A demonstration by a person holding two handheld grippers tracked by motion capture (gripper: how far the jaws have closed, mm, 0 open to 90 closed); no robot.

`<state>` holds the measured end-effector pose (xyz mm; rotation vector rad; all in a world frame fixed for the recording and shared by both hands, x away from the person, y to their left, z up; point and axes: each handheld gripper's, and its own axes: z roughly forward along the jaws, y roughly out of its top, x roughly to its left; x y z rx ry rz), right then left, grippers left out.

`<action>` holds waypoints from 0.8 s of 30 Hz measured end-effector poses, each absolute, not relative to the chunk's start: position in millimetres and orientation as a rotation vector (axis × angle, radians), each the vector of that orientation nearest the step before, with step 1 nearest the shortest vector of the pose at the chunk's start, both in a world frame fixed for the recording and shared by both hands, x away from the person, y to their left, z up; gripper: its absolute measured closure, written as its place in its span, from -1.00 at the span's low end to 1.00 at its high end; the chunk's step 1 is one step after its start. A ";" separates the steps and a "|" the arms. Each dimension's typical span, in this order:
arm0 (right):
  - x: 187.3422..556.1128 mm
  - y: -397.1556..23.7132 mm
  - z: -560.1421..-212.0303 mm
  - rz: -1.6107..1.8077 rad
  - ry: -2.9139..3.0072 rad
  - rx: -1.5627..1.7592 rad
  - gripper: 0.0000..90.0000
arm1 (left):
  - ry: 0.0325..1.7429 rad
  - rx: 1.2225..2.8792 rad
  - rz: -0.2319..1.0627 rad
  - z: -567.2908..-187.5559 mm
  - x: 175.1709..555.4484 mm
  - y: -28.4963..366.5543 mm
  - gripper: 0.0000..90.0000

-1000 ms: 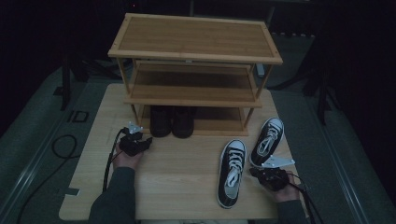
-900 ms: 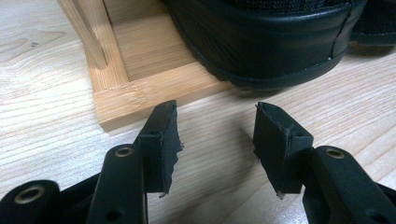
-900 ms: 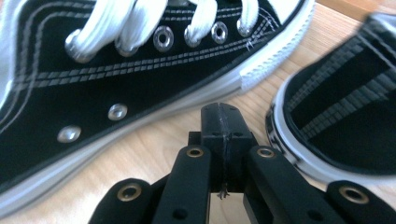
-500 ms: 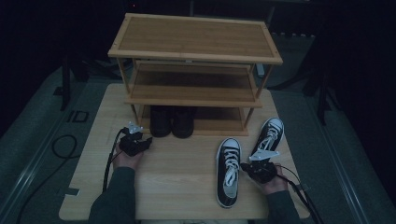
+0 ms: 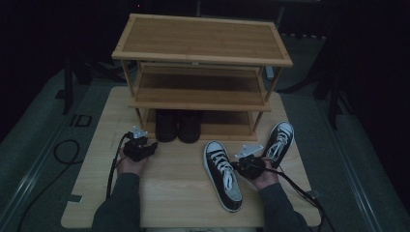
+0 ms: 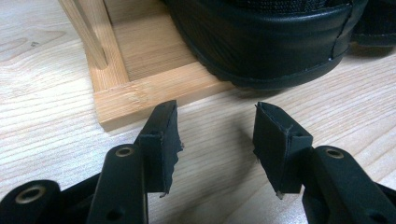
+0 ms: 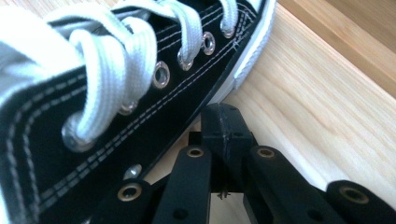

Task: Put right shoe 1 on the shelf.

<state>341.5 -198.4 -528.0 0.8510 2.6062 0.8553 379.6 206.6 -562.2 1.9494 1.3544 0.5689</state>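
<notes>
Two black-and-white lace-up sneakers lie on the table: one (image 5: 223, 176) in the middle front, the other (image 5: 279, 139) at the right by the rack's leg. My right gripper (image 5: 238, 165) lies between them, its tip at the right side of the middle sneaker (image 7: 140, 93). In the right gripper view its jaws (image 7: 222, 123) are shut with nothing between them, close against that sneaker's side. My left gripper (image 5: 151, 147) rests on the table at the left; its jaws (image 6: 215, 135) stand open and empty in front of a black shoe (image 6: 271, 42).
A three-tier wooden shoe rack (image 5: 200, 53) stands at the back of the table (image 5: 174, 203). A pair of black shoes (image 5: 178, 125) sits on its bottom shelf, whose frame (image 6: 140, 93) lies just ahead of the left jaws. Cables trail from both grippers.
My right hand has slid left across the table, from beside the right sneaker to the side of the middle sneaker. The left hand has stayed put.
</notes>
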 end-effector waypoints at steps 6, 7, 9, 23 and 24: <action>346.7 -188.0 -518.4 0.916 2.601 0.858 0.92 | 1.355 1.949 0.569 -562.2 379.6 206.7 0.13; 344.8 -189.4 -513.1 0.929 2.588 0.863 0.91 | 1.354 1.950 0.569 -562.2 379.6 206.7 0.13; 339.8 -194.5 -502.3 0.969 2.572 0.882 0.88 | 1.355 1.949 0.568 -562.2 379.6 206.7 0.13; 288.8 -198.6 -472.3 1.018 2.553 0.875 0.55 | 1.351 1.958 0.577 -562.2 379.4 205.8 0.13; 288.0 -196.6 -474.7 1.005 2.557 0.879 0.55 | 1.351 1.958 0.577 -562.2 379.4 205.8 0.13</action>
